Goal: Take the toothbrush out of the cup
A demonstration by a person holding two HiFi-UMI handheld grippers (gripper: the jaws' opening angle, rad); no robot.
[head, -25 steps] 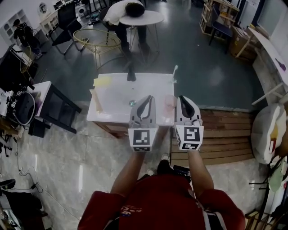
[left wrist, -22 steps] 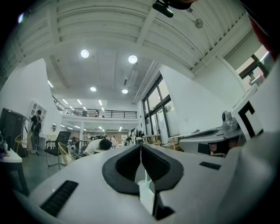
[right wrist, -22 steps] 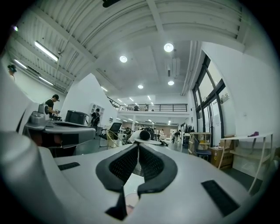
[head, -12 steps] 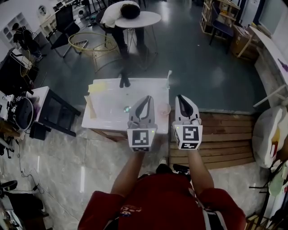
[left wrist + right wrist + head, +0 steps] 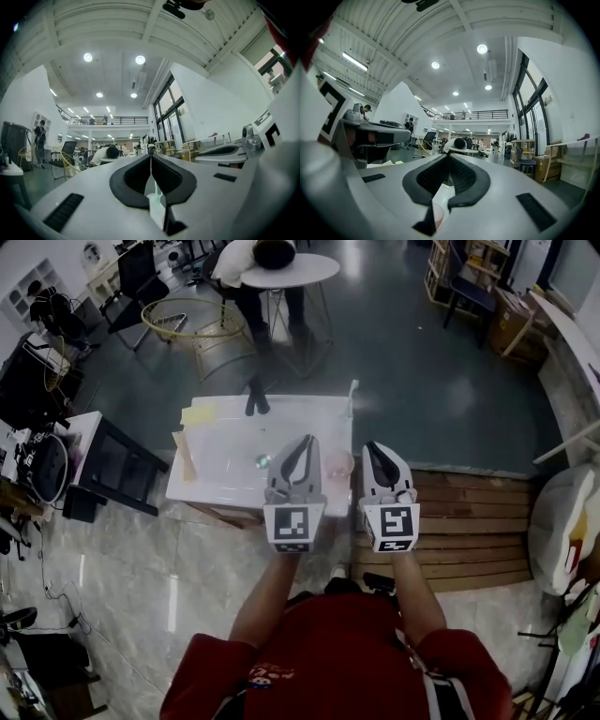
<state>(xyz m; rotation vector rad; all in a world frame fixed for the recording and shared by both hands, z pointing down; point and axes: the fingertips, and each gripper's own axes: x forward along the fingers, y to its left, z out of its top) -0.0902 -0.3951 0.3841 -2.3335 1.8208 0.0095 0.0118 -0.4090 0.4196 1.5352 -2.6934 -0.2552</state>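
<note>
The white table [image 5: 225,460] stood on a polished grey floor [image 5: 422,381] beside wooden decking [image 5: 469,521] in an open hall. At its near right corner sat the pinkish cup [image 5: 339,463], a pale green toothbrush [image 5: 155,188] upright inside. My left gripper [image 5: 308,439] and right gripper [image 5: 368,444] were both pressed closed, holding nothing.

No readable text in view

Square markers [image 5: 292,527] on the left claw [image 5: 306,442] and right claw [image 5: 371,448] show only black-and-white patterns; print on the shirt [image 5: 328,662] is too blurred to read.
</note>
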